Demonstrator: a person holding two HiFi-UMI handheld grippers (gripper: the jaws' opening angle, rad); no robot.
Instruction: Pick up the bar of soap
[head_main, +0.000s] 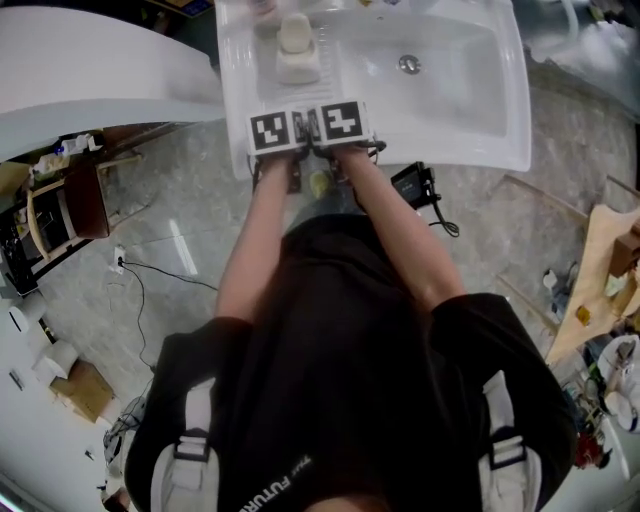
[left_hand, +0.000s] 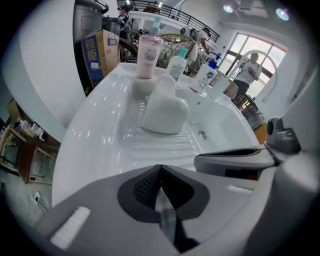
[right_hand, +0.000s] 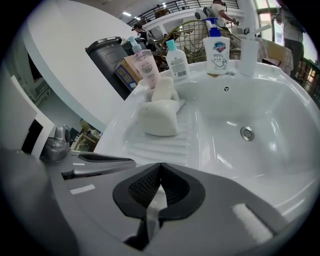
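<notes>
The left gripper (left_hand: 159, 172) has its jaws pressed together with nothing between them, and the right gripper (right_hand: 159, 174) is likewise closed and empty. The two are held side by side, very near each other, over the near rim of a white ceramic sink (head_main: 500, 120).

The cream-coloured rounded bar of soap (right_hand: 163, 89) lies straight ahead of both grippers, well apart from their tips, on the ribbed ledge at the left of the basin. It sits just behind a bulkier white block (right_hand: 160, 120), and I cannot tell whether it rests on that block or only against it. In the left gripper view the block is nearer the jaws and the soap is beyond it.

Farther ahead, along the back rim, stand a pink plastic bottle (right_hand: 146, 67), a small white bottle with a teal cap (right_hand: 176, 60) and a white pump bottle with a blue label (right_hand: 216, 50). The round metal drain (right_hand: 246, 133) lies ahead and to the right of the right gripper, in the bottom of the basin.
</notes>
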